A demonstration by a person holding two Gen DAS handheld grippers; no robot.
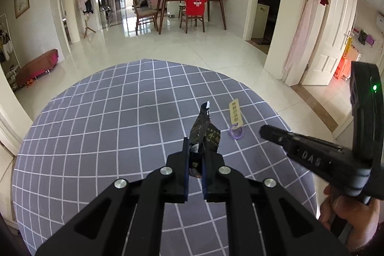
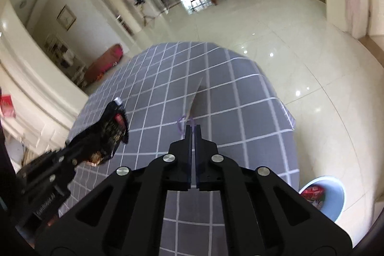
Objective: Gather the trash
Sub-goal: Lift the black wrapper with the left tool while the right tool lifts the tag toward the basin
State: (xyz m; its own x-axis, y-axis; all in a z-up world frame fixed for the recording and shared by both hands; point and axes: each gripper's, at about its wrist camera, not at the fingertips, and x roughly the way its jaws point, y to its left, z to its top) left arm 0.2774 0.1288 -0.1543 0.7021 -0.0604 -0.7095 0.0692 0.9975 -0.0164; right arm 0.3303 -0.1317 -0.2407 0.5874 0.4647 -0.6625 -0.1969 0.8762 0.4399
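While we looked along the left gripper, it was clamped on a dark wrapper that stood up and forward from between its fingers, lifted off the counter. Ahead and to the right a yellow tag lay flat, its long axis running away from us, with a purple ring at its near end. The right gripper sat just right of that ring, clearly the nearer one.

From the right wrist, our right gripper was nearly closed with nothing between the fingers, its tips at the ring; the tag stretched straight ahead. A bin waited on the floor, lower right.
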